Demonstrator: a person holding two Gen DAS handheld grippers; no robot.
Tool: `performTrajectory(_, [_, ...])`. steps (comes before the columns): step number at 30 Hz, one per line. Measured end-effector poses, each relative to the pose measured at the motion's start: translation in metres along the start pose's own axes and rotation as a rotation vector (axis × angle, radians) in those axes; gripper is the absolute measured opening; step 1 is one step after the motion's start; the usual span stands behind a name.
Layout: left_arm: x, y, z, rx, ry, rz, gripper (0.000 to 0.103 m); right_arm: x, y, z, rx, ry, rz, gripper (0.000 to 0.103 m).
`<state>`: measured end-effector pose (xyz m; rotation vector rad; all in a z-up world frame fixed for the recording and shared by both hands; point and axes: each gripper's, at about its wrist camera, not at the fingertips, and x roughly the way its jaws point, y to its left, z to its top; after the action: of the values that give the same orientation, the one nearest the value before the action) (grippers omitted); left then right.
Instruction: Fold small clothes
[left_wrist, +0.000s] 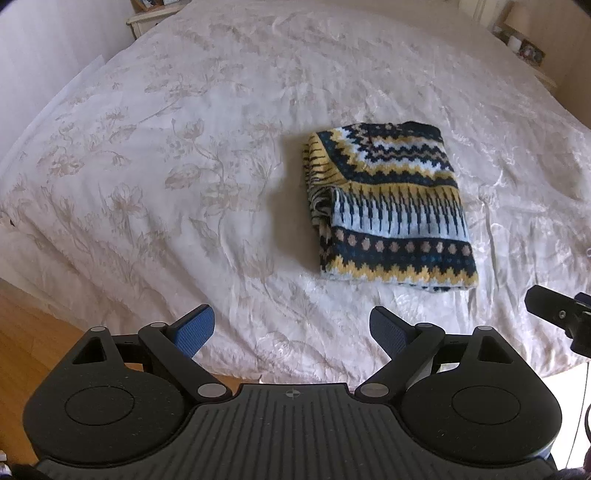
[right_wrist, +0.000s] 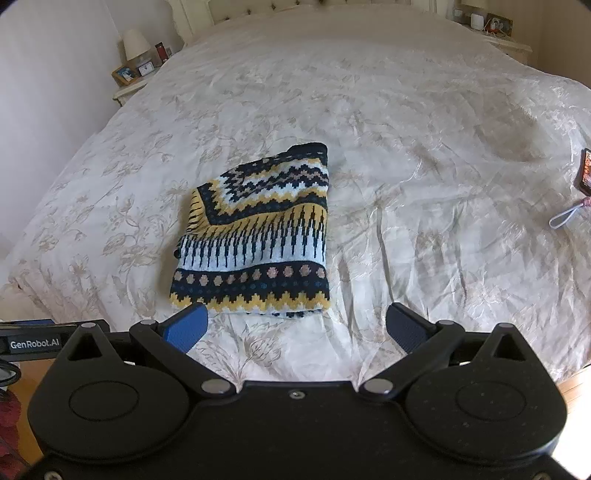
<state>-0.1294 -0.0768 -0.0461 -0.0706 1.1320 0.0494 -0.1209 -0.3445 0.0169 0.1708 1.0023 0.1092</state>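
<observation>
The left gripper (left_wrist: 291, 330) has its jaws spread wide with nothing between them, and the folded knit sweater (left_wrist: 388, 210) lies on the bedspread (left_wrist: 166, 166) ahead of these jaws and to their right side, well apart from the blue pads. The right gripper (right_wrist: 295, 328) is also released and empty, and here the sweater (right_wrist: 258, 236) lies straight ahead, its near hem just beyond the left pad (right_wrist: 186, 328), its long axis running away from the jaws. I judge the right hand is nearer, so it would reach the near edge first
</observation>
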Motion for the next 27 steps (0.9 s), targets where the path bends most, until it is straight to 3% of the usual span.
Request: performTrajectory(27, [0.023, -0.009, 0.005, 0.011, 0.072, -0.010, 0.092, 0.020, -0.011, 0.005, 0.025, 0.069, -0.010, 0.102])
